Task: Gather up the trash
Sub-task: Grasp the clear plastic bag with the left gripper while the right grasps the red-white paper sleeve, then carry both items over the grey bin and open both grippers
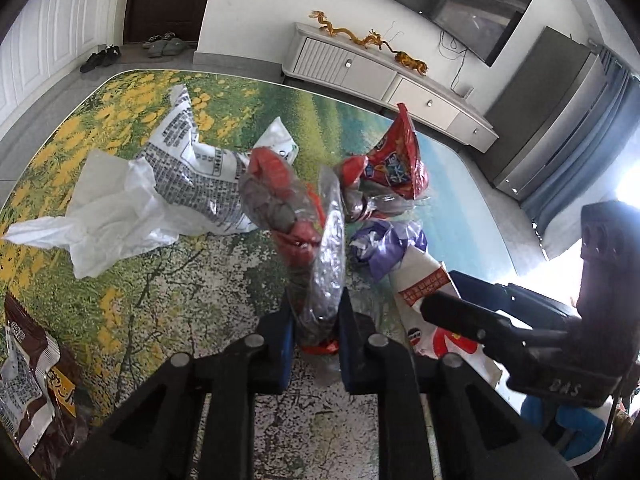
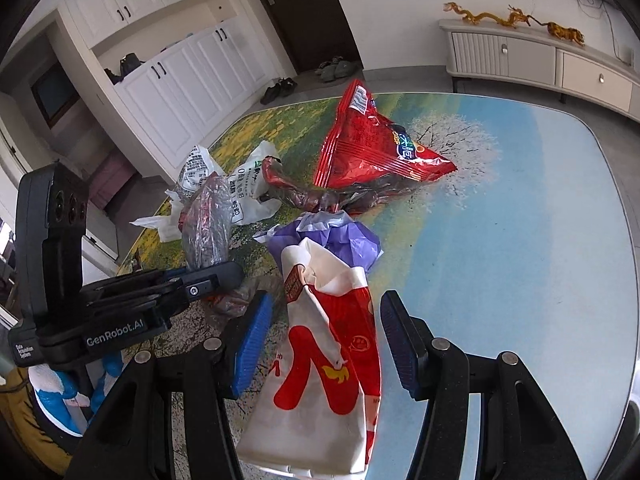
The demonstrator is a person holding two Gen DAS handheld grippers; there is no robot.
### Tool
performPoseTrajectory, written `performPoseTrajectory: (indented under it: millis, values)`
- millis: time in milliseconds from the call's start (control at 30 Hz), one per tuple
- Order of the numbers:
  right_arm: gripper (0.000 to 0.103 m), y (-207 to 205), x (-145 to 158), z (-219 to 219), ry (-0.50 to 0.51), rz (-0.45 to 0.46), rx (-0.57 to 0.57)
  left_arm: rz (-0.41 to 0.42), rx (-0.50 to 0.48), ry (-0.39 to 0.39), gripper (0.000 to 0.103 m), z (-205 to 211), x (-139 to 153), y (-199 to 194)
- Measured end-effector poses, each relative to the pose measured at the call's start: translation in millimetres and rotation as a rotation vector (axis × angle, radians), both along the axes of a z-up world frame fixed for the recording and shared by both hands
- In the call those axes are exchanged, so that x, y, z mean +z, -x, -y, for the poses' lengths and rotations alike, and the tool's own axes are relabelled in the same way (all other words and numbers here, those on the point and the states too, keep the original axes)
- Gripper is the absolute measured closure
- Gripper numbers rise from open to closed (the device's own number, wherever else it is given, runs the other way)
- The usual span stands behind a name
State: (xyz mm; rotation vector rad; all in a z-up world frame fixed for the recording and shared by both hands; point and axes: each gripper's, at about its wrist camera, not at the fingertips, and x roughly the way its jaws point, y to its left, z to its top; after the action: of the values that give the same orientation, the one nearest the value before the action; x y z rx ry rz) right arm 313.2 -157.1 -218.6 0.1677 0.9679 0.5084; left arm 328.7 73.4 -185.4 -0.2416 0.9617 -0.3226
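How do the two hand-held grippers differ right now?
The left hand-held gripper is shut on the clear plastic wrapper; the right hand-held gripper is open, its fingers either side of the red-and-white paper bag without touching it. Both have blue pads.

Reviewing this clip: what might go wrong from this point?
The left gripper pinches only the lower end of the clear crumpled wrapper, so it may slip free. The right gripper stands open around the white-and-red paper bag; closing may also snag the purple wrapper touching the bag's far end.
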Motion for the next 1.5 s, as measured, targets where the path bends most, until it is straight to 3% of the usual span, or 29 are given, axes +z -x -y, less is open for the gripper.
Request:
performPoseTrajectory:
  millis: [67, 233, 400, 667, 1033, 1267, 1500]
  values:
    - [0.049, -4.4, -3.1, 0.6, -0.020, -0.018, -0.009, 0.002, -0.008, 0.004, 0.088, -0.5, -0.2, 4.2]
    - [0.066, -6.5, -8.8, -0.2, -0.058, -0.046, -0.016, 0.007, -0.015, 0.024, 0.089, -2.3, 3.3, 14.4]
    - [0.073, 10.4, -2.9, -3.5, -0.037, -0.011, 0.004, 0.023, -0.023, 0.020, 0.091, -4.2, 11.1, 36.6]
    - [0.076, 53.8, 12.9, 9.5, -0.069, 0.033, -0.001, 0.059, -0.012, 0.013, 0.093, -9.3, 31.8, 79.6]
    - [0.076, 134.8, 60.2, 45.8, -0.100, 0.157, -0.047, 0.144, 0.035, 0.009, 0.094, -16.5, 78.2, 143.0]
    - [0.076, 176.5, 88.8, 101.6, -0.107, 0.256, -0.144, 0.198, -0.016, -0.022, 0.094, 20.1, 105.4, 168.0]
    - [0.076, 209.6, 93.0, 180.7, -0.080, 0.309, -0.293, 0.203, -0.150, -0.028, 0.094, 98.6, 118.7, 171.8]
